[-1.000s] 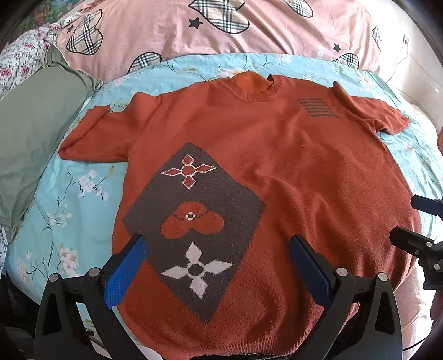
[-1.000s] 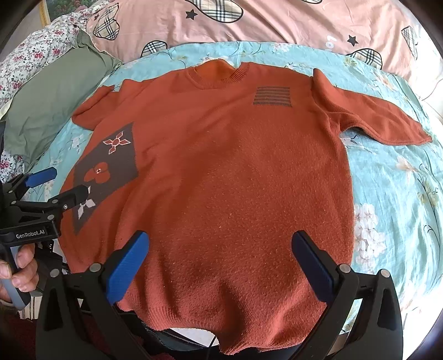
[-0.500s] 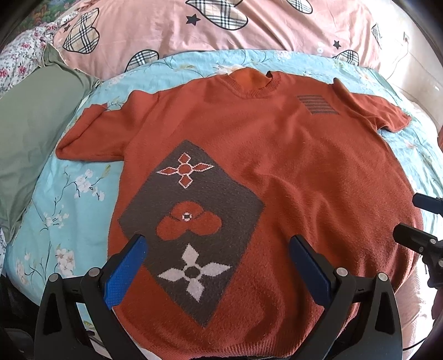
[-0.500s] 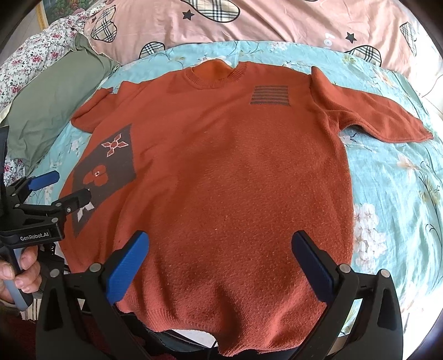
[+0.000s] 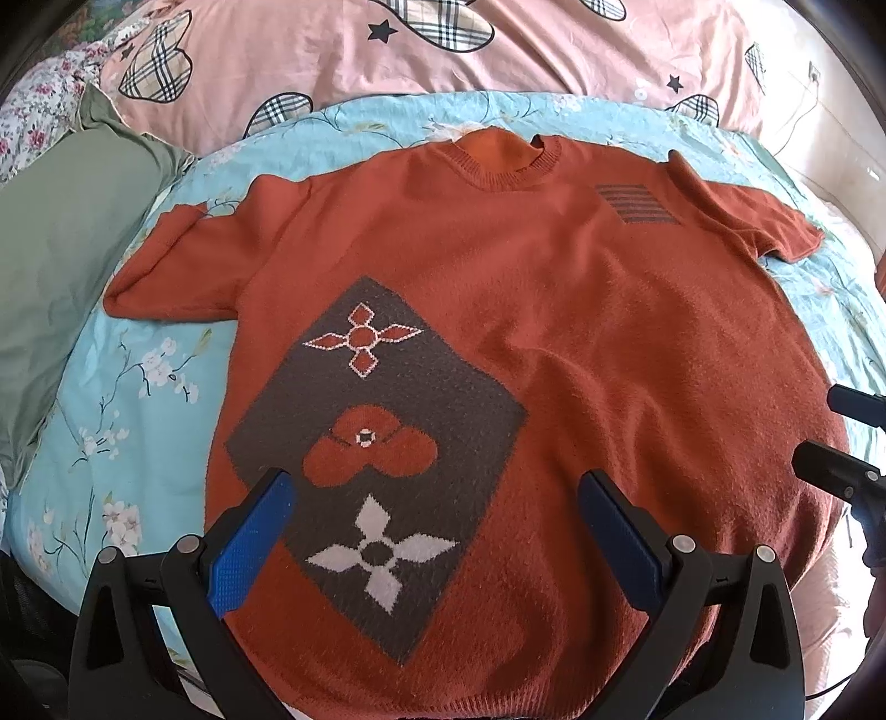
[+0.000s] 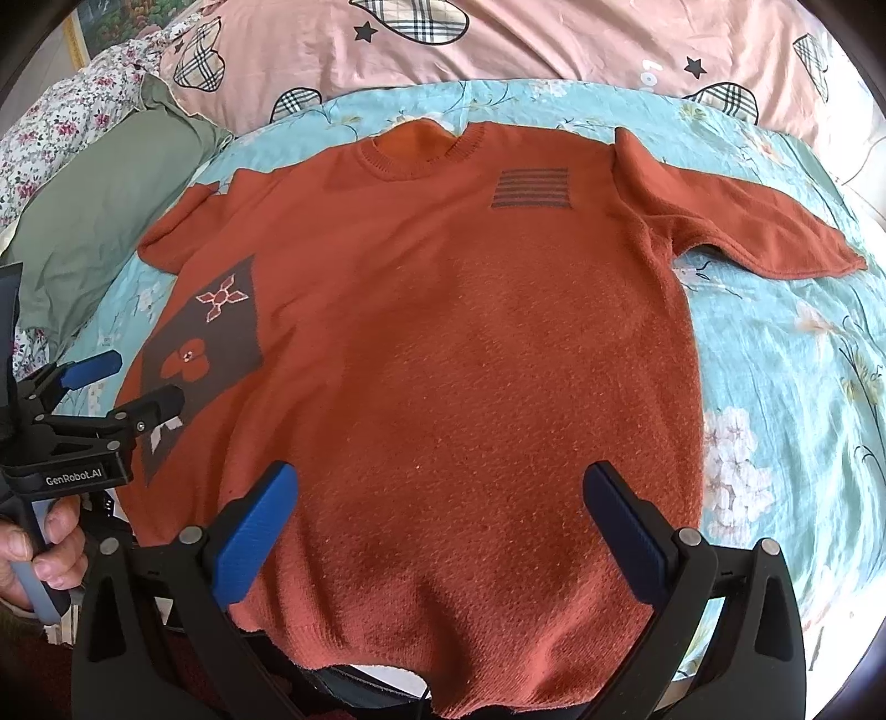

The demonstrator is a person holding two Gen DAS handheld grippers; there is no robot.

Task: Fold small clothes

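Note:
A rust-orange knit sweater (image 5: 581, 343) lies flat, front up, on the bed, sleeves spread to both sides; it also shows in the right wrist view (image 6: 470, 360). It has a dark diamond patch with flower motifs (image 5: 382, 443) and a striped chest patch (image 6: 531, 188). My left gripper (image 5: 437, 498) is open and empty above the hem at the patch side. My right gripper (image 6: 440, 487) is open and empty above the hem's other half. Each gripper appears at the edge of the other's view.
A light blue floral bedsheet (image 6: 775, 360) lies under the sweater. A pink quilt with plaid hearts (image 5: 443, 50) lies behind it. A green pillow (image 5: 61, 232) sits at the left. The bed's near edge runs just below the hem.
Both grippers have eased slightly forward over the hem, so the sweater sits a little lower and larger in view. Jaws stay open; the sweater has not moved.

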